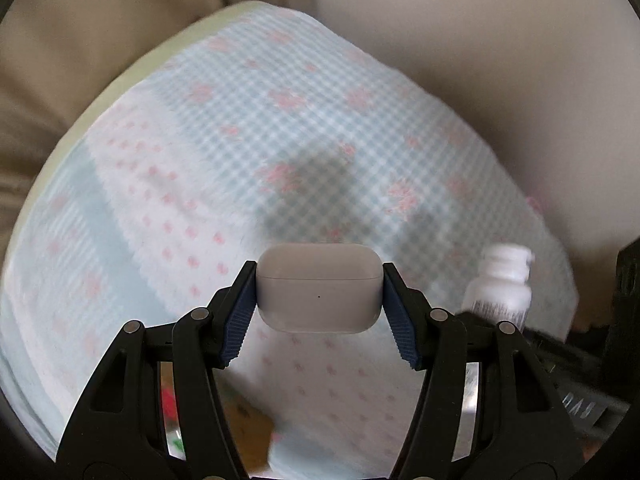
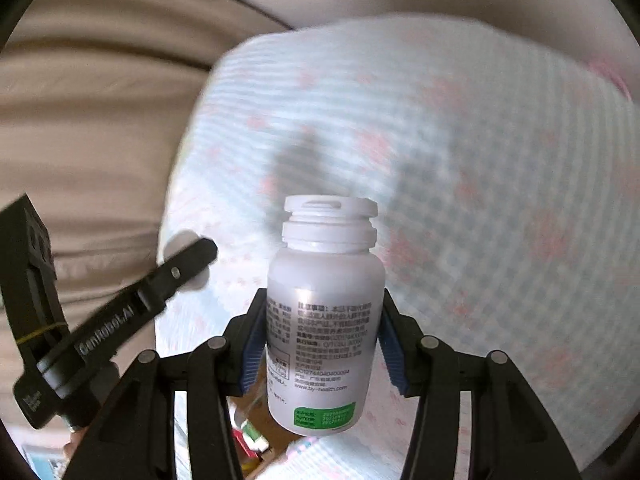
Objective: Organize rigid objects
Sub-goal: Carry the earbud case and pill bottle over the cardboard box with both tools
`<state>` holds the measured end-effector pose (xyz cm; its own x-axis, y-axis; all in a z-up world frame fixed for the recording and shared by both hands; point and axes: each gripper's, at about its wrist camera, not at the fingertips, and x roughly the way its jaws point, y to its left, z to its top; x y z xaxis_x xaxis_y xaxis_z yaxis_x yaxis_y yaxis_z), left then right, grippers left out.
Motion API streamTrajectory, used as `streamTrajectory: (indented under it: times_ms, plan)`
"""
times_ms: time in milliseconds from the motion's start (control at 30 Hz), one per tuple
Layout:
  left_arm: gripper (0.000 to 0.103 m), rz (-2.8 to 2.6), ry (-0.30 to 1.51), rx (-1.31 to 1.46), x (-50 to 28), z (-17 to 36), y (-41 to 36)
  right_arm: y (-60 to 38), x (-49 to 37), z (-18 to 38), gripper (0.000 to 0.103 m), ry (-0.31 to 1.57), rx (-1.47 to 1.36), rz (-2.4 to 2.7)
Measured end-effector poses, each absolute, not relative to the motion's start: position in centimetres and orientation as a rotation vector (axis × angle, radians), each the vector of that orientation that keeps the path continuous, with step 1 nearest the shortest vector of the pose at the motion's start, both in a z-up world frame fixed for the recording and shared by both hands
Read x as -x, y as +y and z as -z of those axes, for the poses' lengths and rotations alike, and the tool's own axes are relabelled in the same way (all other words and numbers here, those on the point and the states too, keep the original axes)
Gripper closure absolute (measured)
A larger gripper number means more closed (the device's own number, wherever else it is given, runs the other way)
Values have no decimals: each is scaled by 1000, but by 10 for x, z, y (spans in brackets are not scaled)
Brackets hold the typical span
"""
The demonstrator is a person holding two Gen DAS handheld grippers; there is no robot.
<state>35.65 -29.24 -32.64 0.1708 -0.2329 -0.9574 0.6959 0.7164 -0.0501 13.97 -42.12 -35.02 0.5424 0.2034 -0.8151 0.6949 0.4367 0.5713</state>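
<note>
My left gripper (image 1: 319,280) is shut on a white earbud case (image 1: 318,289), its blue pads pressing both ends, above a blue-and-white cloth with pink flowers (image 1: 240,140). In the right wrist view my right gripper (image 2: 322,312) is shut on a white pill bottle (image 2: 325,312) with printed text and a green label patch; its cap points away from the camera. The same bottle (image 1: 502,286) shows at the right of the left wrist view. The left gripper's black body (image 2: 120,320) shows at the left of the right wrist view.
A beige sofa (image 1: 80,60) surrounds the cloth-covered cushion (image 2: 480,160). Below the grippers lies a brown surface with small colourful items (image 2: 252,440). A dark object with lettering (image 1: 580,400) sits at the lower right in the left wrist view.
</note>
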Motion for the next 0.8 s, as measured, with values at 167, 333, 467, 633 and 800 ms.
streamTrajectory:
  times_ms: [167, 333, 467, 633, 800]
  plan:
    - [46, 601, 1215, -319, -336, 283, -239, -407, -148, 292, 56, 992, -982, 247]
    - [46, 483, 1186, -202, -321, 247, -167, -371, -175, 255, 56, 1033, -840, 90]
    - [46, 408, 1179, -116, -314, 233, -104, -325, -187, 235, 56, 1038, -731, 0]
    - [46, 335, 1174, -61, -310, 227, -16, -266, -200, 227, 56, 1059, -716, -65]
    - [46, 312, 1174, -47, -312, 229, 53, -211, -218, 229, 56, 1086, -681, -87]
